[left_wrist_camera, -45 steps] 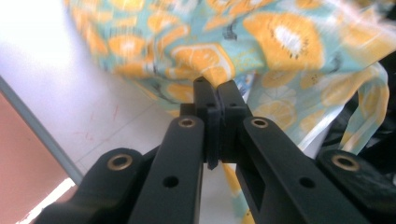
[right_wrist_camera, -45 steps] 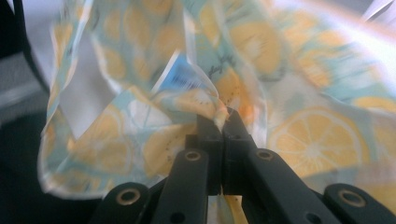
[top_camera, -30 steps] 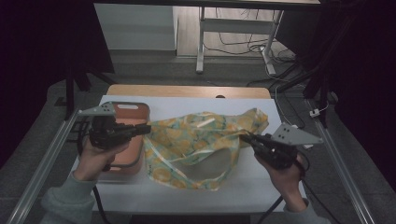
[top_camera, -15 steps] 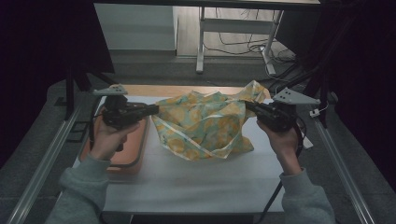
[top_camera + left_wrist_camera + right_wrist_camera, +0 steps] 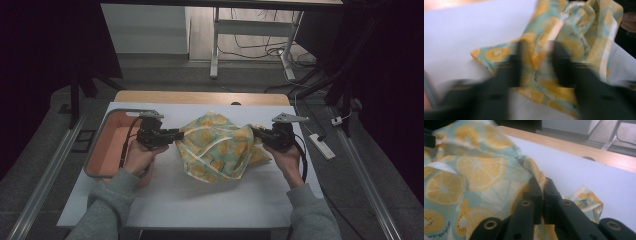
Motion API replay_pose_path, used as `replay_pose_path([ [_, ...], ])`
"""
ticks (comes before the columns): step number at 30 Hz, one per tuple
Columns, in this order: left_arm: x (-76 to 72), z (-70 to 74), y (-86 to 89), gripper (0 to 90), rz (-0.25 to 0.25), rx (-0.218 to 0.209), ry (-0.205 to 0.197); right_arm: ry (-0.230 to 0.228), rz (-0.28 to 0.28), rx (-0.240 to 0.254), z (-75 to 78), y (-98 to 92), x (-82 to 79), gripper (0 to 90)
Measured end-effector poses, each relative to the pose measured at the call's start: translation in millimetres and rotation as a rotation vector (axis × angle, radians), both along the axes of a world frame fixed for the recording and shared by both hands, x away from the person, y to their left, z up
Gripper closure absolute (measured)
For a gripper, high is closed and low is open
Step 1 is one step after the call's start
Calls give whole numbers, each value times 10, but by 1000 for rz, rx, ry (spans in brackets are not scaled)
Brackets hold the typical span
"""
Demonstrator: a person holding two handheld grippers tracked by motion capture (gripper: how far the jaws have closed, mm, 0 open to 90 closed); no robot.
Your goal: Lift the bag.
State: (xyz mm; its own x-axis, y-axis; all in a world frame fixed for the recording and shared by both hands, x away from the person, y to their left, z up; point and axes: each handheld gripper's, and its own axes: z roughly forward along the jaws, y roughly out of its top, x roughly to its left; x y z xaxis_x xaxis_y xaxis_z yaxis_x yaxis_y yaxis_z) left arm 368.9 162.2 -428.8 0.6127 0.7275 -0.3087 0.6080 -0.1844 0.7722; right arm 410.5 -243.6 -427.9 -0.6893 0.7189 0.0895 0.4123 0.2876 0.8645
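A cloth [image 5: 217, 147] printed with yellow citrus slices on pale green lies bunched on the white table top [image 5: 200, 200] between my two grippers. My left gripper [image 5: 179, 134] is at the cloth's left edge. In the left gripper view, which is blurred, its jaws [image 5: 536, 62] have just been opening and stand apart with the cloth [image 5: 579, 45] between them. My right gripper [image 5: 254, 131] is at the cloth's right edge. Its jaws [image 5: 542, 181] have just been opening but remain nearly together, pinching a fold of the cloth [image 5: 474, 170] at their tips.
An orange tray [image 5: 102, 150] with a grey rim sits on the table at the left, beside my left hand. A wooden strip [image 5: 200, 96] runs along the table's far edge. A white power strip [image 5: 321, 146] lies on the floor at the right.
Both grippers have dropped toward the table and drawn inward. The cloth, held up and stretched half a second ago, now sags in a heap. The left jaws have parted.
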Motion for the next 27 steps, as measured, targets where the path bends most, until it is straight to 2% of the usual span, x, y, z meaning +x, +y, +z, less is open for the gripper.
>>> replay_pose_path([
  [1,-29,23,31,382,0,-6,-33,-11,-3,1,24,-1,-16,693],
  [2,-62,51,76,280,2,-19,-55,-26,-10,11,53,-11,-41,619],
  [4,-133,109,194,196,5,-51,-86,-35,7,42,115,-70,-101,509],
  [5,-178,134,248,192,10,-53,-100,-39,14,55,139,-105,-132,468],
  [8,-355,165,380,193,26,-8,-128,-52,43,69,203,-210,-261,387],
  [13,-610,50,501,213,7,23,-109,-78,77,81,199,-373,-535,351],
  [15,-709,-16,525,219,-1,42,-100,-71,76,76,147,-431,-625,351],
  [19,-866,-109,543,223,-18,53,-90,-61,81,66,8,-528,-760,351],
  [21,-919,-150,533,223,-22,68,-87,-63,75,30,-65,-553,-806,351],
  [27,-953,-251,494,224,-36,89,-64,-32,70,-18,-251,-601,-834,354],
])
